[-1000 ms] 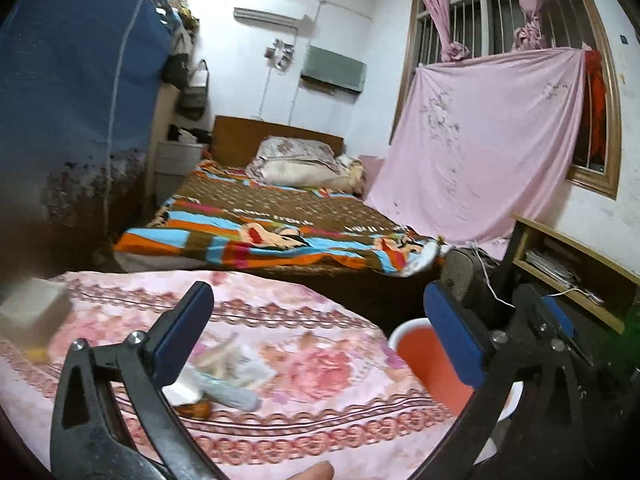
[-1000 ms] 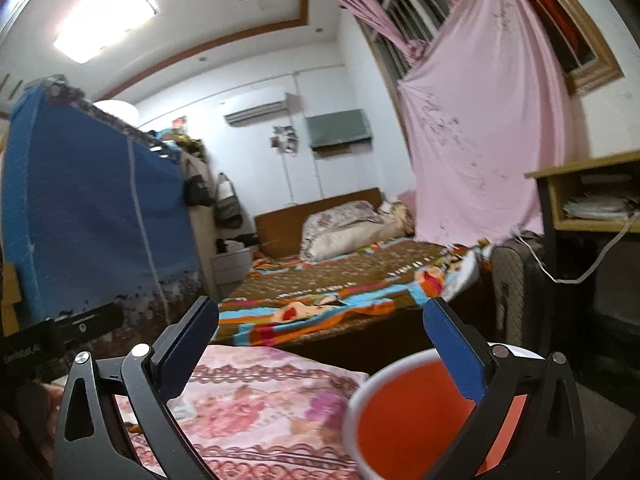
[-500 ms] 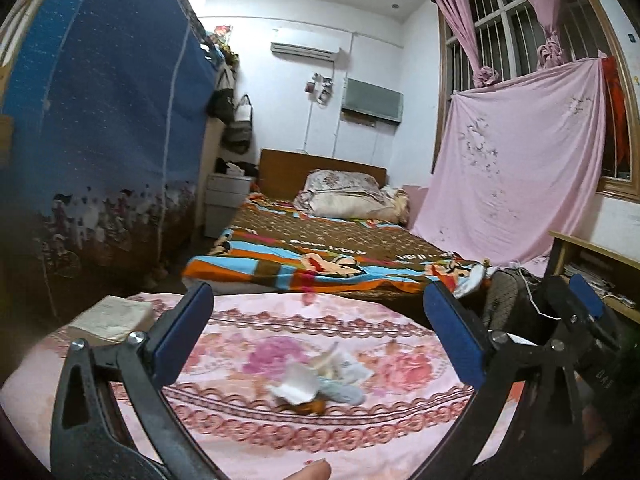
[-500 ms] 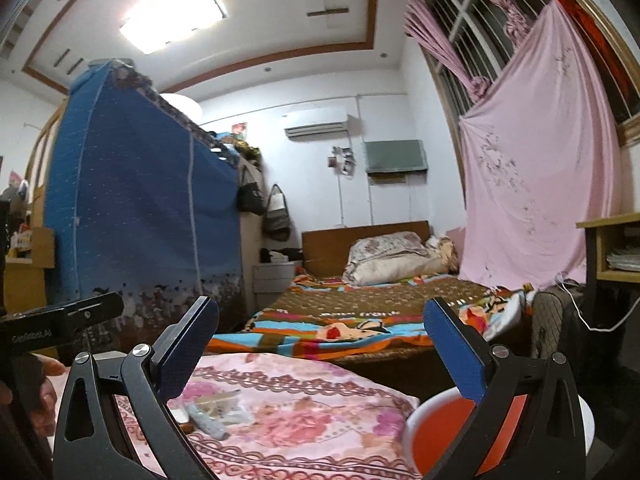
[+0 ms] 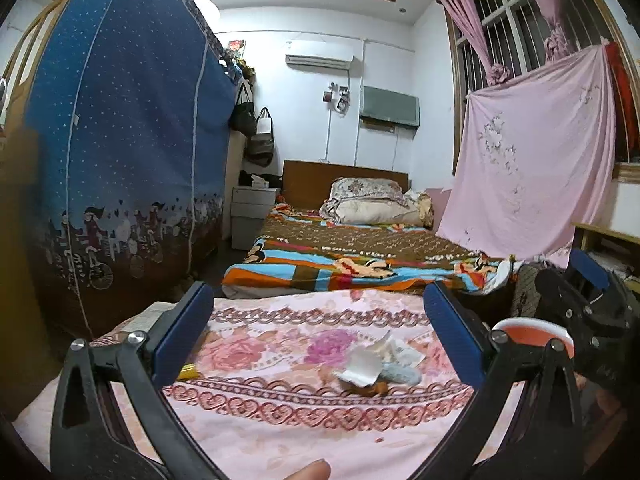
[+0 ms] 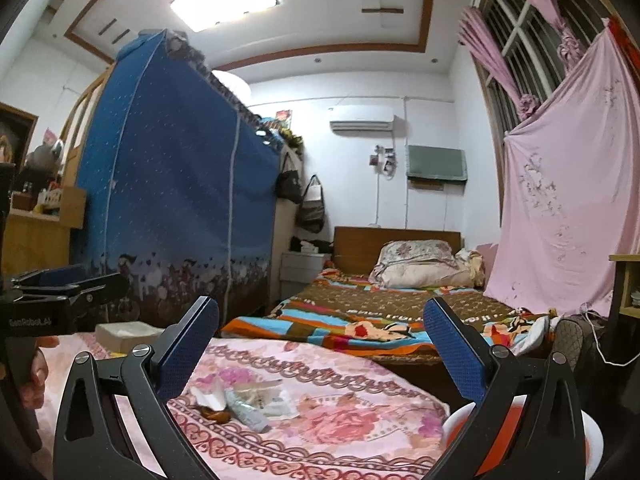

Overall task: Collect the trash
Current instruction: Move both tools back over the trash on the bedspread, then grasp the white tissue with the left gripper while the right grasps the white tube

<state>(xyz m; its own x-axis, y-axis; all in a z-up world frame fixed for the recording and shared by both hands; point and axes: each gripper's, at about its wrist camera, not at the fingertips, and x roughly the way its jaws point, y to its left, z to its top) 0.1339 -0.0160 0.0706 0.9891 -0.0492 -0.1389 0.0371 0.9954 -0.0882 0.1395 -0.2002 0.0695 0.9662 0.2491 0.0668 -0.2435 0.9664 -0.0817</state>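
A small heap of trash (image 5: 380,366) lies on the pink flowered tablecloth (image 5: 280,412): crumpled white paper, a pale wrapper and a brown scrap. It also shows in the right wrist view (image 6: 244,400). My left gripper (image 5: 318,338) is open and empty, held above the table with the heap between and beyond its fingers. My right gripper (image 6: 320,354) is open and empty; the heap lies just right of its left finger. An orange bin with a white rim (image 5: 532,330) stands past the table's right edge, also in the right wrist view (image 6: 520,440).
A white box (image 6: 128,336) sits at the table's far left. A yellow item (image 5: 188,370) lies by my left finger. Behind are a bed (image 5: 360,256), a blue fabric wardrobe (image 5: 120,160) and a pink sheet (image 5: 532,160) by a wooden shelf.
Both cameras have tilted up and drawn back, showing more of the room. The trash heap now sits further right in the left view; the bin shows less in the right view.
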